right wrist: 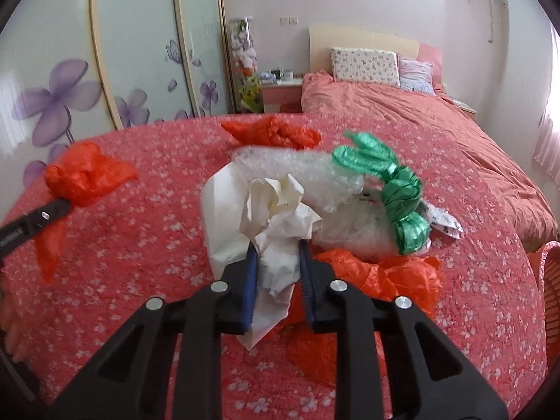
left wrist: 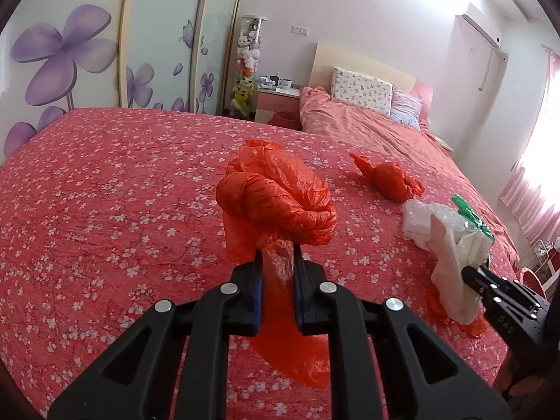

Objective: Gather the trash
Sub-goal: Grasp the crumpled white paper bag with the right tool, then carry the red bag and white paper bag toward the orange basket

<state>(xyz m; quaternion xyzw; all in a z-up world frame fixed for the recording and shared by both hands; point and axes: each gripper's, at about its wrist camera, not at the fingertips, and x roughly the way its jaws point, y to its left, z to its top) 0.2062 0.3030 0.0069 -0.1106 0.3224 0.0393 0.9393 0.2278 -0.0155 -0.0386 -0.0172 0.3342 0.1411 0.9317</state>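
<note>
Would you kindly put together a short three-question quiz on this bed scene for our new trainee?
1. True or false: the left gripper is shut on an orange plastic bag.
2. What sits between the right gripper's blue pads? A) green bag B) crumpled white paper C) a pillow
3. Fill in: the clear bubble wrap lies on the ____ bedspread.

Key: 1 true; 2 B; 3 red flowered. The jaws of the right gripper stand close on either side of the paper. Another orange bag lies loose farther up the bed.
</note>
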